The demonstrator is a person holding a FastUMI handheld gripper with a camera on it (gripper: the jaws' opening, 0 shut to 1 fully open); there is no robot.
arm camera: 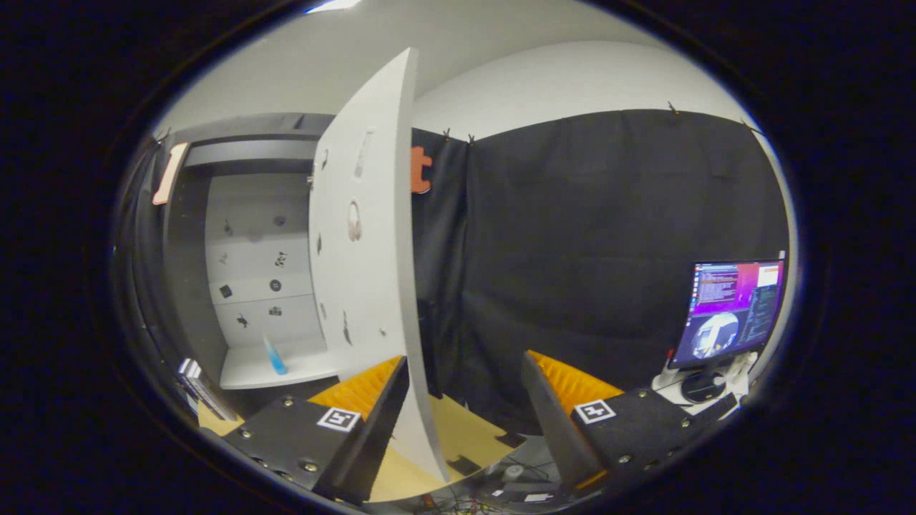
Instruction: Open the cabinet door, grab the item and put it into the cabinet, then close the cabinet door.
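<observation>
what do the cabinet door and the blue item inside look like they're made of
Cabinet door: likely painted or laminated board, matte pale grey, flat with a thin edge. Blue item: possibly translucent plastic, too small to tell. The gripper fingers stand open, holding nothing.

A pale grey cabinet door [368,236], dotted with small dark stickers, stands before a white-shelved cabinet [261,250] holding a blue item [275,357]; black cloth [601,243] behind, tan tabletop [465,429] near.

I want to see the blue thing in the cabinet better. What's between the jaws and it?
In the gripper view, the open white cabinet door stands ahead of the open gripper, edge-on; the blue item sits on the shelf beyond it.
</observation>
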